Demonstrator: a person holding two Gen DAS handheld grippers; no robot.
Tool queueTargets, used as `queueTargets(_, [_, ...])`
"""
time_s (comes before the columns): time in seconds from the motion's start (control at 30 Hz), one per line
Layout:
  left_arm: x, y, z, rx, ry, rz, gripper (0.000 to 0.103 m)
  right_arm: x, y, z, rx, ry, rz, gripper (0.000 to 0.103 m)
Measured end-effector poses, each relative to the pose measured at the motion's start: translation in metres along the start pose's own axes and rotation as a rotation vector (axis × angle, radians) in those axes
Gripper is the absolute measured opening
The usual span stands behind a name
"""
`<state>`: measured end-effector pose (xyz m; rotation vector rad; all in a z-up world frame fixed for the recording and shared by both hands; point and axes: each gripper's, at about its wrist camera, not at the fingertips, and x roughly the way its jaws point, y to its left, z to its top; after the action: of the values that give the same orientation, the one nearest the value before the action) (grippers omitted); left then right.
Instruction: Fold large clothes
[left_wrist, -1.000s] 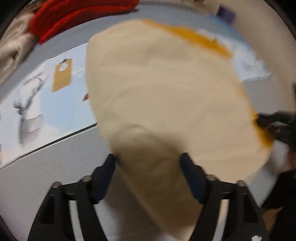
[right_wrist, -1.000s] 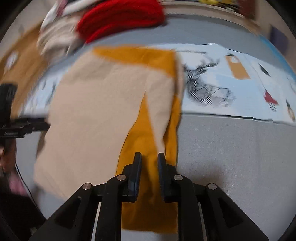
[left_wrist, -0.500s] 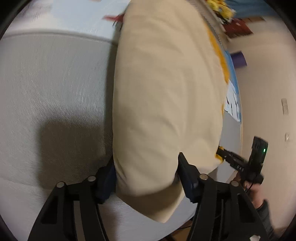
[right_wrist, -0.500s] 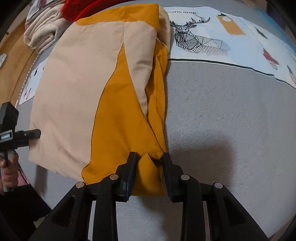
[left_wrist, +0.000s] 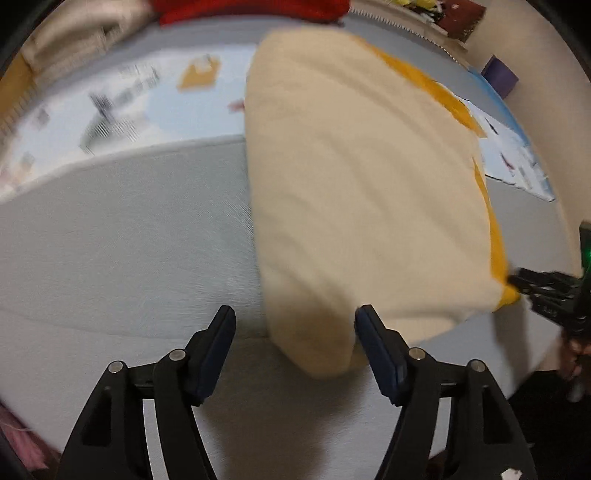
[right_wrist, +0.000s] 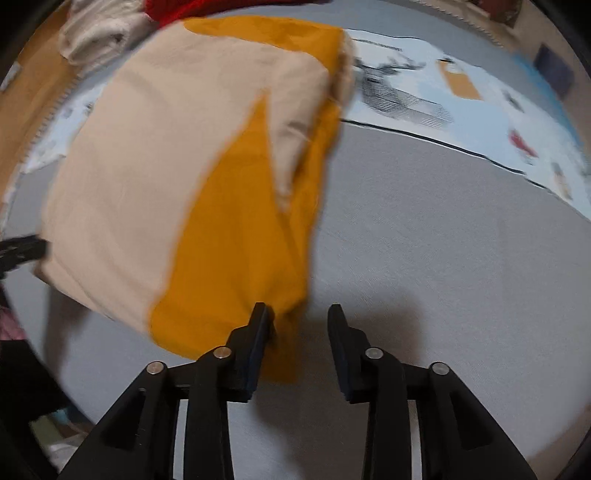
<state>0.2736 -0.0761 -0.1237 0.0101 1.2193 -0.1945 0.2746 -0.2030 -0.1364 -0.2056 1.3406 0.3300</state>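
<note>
While both tongs gape, folded garment runs lengthwise away.

A grey sheet covers the bed. A pale blue printed blanket with a deer drawing lies at two o'clock. A red knitted item sits at twelve, cream folded cloth at eleven.

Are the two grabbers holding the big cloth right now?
No. The left gripper and right gripper are both open. The folded beige and mustard-yellow garment lies on the grey bed, its near corners just at their fingers.
</note>
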Motion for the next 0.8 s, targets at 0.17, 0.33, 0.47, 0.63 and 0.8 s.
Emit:
queueTargets(0.17, [-0.068,-0.014,-0.040,0.037,-0.236,0.164,0.089,-0.072,-0.010,-0.034,0.135,-0.210,-0.065,0.036])
queueTargets(0.33, [-0.118,-0.016,-0.092,-0.102,-0.327,0.105,0.102,-0.164,0.015,-0.092,0.139,-0.558,-0.089,0.095])
queueTargets(0.47, [-0.133,-0.031,-0.120,-0.120,-0.342,0.055,0.102,-0.189,0.050,-0.132,0.137,-0.595,-0.055,0.102])
queueTargets(0.63, [-0.136,-0.043,-0.141,-0.121,-0.349,0.089,0.102,-0.194,0.089,-0.166,0.126,-0.555,-0.016,0.102])
queueTargets(0.8, [-0.132,-0.051,-0.145,-0.117,-0.352,0.088,0.102,-0.180,0.103,-0.163,0.067,-0.548,0.000,0.102])
